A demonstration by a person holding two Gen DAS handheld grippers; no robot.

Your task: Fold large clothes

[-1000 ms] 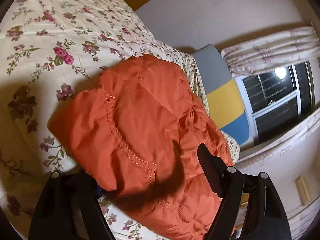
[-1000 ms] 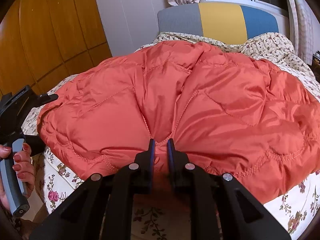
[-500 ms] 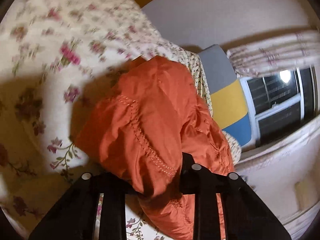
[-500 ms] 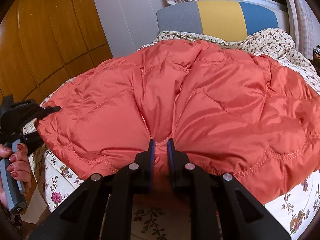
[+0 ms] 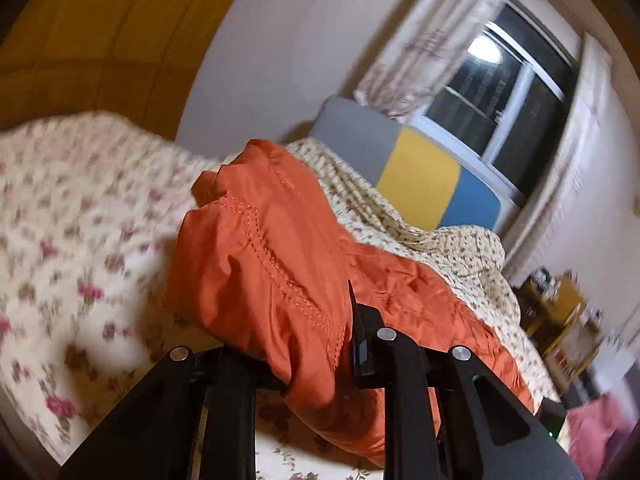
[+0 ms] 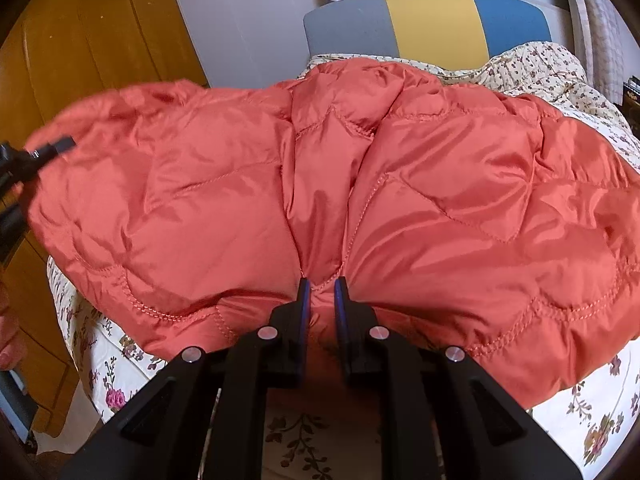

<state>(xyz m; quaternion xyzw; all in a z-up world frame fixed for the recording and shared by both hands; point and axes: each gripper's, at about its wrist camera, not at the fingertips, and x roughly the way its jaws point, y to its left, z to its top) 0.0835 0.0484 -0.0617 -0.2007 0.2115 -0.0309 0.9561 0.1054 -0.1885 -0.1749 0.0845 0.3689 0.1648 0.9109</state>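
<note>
Moved: your left gripper (image 5: 320, 344) lifted the jacket (image 6: 360, 184) corner off the bedspread (image 5: 80, 240).
Grip: both clamped on jacket; right gripper (image 6: 320, 292) pinches near hem.
Axis: jacket runs left-right before you.

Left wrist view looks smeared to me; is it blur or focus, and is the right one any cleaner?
Left wrist view: motion blur streaks the bedspread and shelf clutter; the jacket and left gripper stay fairly sharp; a lamp glares in the window. Right wrist view: sharp on the right gripper, blurred only at the jacket's left edge.
</note>
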